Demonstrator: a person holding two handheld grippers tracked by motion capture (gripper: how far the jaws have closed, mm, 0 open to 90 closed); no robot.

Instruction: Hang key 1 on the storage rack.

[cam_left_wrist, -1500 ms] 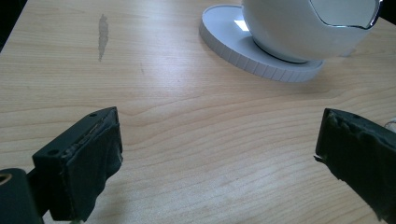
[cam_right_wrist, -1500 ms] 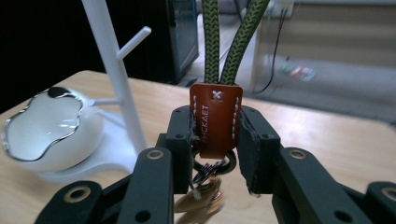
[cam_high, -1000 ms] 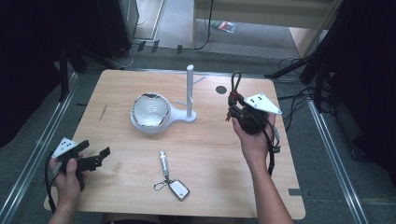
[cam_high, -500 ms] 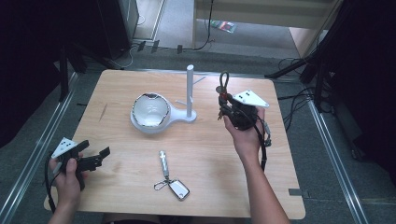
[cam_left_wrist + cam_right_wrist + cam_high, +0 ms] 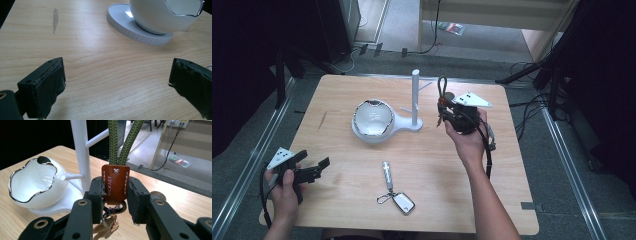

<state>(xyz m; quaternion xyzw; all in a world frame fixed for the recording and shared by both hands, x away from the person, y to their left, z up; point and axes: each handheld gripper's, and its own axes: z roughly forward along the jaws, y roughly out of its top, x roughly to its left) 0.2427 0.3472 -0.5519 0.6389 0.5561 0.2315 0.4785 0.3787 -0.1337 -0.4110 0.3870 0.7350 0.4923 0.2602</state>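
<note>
A: Left side first?
B: Left gripper sits at the table's near-left corner, held low in a hand. Jaws wide apart, nothing between them. In its own view only bare wood lies between the jaws, with the bowl's round base ahead.

A: Middle?
B: White bowl with a wavy chrome rim, on a white stand whose base runs right to an upright post. The post has short pegs sticking out. Toward the near edge, centre, lies a small silver torch chained to a key fob, flat on the wood, well apart from both grippers.

A: Right?
B: Right gripper is lifted above the table, just right of the post, toward the far edge. Jaws clamped narrow on a keychain.

A: Details on the keychain?
B: In the right gripper view the keychain has a brown leather tab with white stitching, and the jaws pinch the tab from both sides. A green braided loop rises from the tab out of the top of that view; a ring and metal keys hang below. The post stands just behind it and the bowl is off to the left. Can't tell if the loop touches a peg.
</note>
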